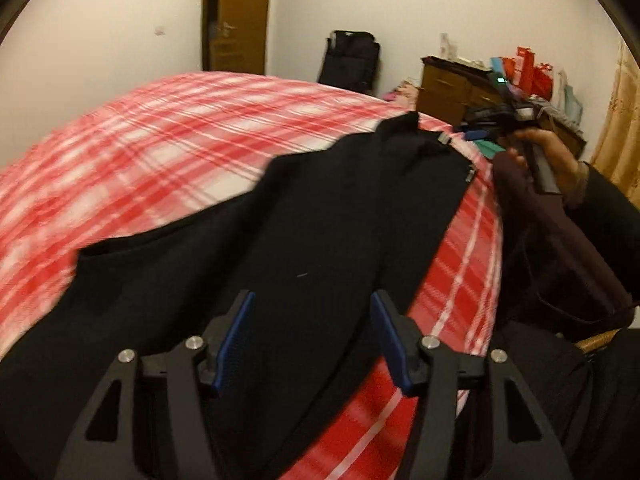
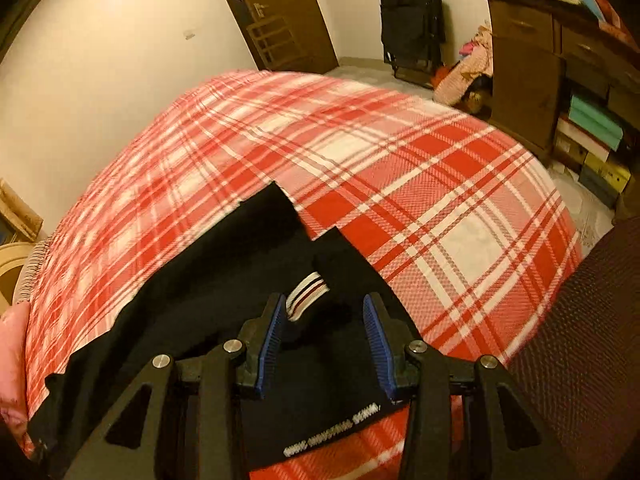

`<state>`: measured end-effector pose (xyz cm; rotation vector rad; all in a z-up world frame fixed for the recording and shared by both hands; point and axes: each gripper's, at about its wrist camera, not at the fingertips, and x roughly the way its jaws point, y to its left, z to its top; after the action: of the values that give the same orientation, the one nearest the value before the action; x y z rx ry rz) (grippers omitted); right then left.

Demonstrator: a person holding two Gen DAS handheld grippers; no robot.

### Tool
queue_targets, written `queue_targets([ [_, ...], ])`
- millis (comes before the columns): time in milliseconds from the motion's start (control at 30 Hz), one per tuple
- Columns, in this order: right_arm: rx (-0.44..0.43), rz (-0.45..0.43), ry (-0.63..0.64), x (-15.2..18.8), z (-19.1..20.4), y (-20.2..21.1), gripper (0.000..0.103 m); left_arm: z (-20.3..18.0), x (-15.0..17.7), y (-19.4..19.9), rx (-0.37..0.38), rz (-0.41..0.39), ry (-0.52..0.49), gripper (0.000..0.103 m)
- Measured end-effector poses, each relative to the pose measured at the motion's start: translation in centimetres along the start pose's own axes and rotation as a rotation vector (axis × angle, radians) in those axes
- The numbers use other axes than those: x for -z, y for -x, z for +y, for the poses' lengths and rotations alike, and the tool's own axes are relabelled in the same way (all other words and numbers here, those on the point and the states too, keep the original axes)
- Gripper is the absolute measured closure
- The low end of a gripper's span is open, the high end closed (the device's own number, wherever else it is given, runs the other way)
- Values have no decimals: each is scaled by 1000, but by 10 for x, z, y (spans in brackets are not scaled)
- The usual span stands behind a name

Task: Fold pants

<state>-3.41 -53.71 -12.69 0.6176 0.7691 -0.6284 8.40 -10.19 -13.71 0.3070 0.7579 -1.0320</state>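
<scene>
Left wrist view shows the left tongs [image 1: 312, 338] wide open above the black pants [image 1: 304, 240], holding nothing. The right tongs [image 2: 325, 342] are also wide open and empty over the pants, which lie on the plaid bed [image 2: 440, 184], long axis running away from both cameras.

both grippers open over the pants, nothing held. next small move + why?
Probably lower the right gripper and close it on the pants edge by the striped label. Both sets of fingers are spread and empty, the left gripper too, and the pants lie loose on the plaid bed.

White walls [image 2: 120, 40], brown door [image 2: 280, 12], wooden dresser [image 2: 524, 68].
</scene>
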Motion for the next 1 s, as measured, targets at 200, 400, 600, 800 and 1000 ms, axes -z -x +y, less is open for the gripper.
queue_targets([
  [200,-81,24,-60,-3,-9,-23,61,-17,3,-22,-12,67,-35,52],
  [400,-90,-4,-3,-9,2,-20,95,-14,-1,-37,-27,96,-42,79],
  [600,-119,-126,81,-9,8,41,95,1,-11,-24,48,81,28,98],
  [800,-28,-92,76,11,-24,51,95,-7,-5,-8,129,63,20,98],
  [1000,59,24,62,29,-44,15,95,-24,11,-29,136,120,-42,98],
])
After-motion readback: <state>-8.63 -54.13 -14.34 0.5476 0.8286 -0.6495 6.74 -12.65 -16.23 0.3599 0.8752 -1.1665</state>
